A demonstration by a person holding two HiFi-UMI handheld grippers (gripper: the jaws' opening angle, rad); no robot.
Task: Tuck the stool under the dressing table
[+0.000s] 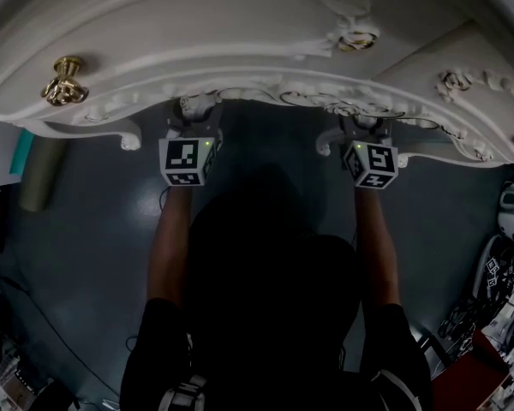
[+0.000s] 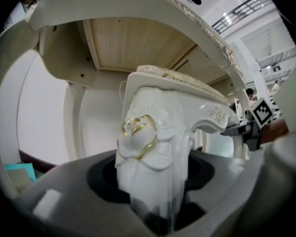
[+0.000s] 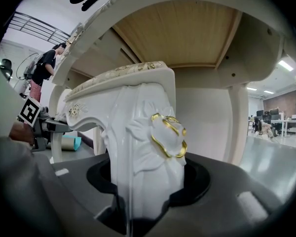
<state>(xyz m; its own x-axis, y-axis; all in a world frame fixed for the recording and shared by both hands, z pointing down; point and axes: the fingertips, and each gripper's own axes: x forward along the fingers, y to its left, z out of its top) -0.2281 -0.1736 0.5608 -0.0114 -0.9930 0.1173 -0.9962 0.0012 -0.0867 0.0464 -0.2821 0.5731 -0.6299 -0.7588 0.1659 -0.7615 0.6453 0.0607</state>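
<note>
a white carved stool [image 3: 138, 132] with gold rosettes on its legs is seen upright, mostly tucked beneath the white dressing table [image 1: 240, 32]; its near legs are at the table's front edge

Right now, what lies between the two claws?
The stool's carved rail, running from the leg in the left claw to the leg in the right claw; the left gripper view shows it.

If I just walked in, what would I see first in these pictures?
Probably the carved white stool leg with its gold rose, filling the middle of the left gripper view and clamped in the left gripper; the right gripper clamps a matching leg. In the head view, the big white dressing table spreads across the top, a gold knob at its left.
</note>
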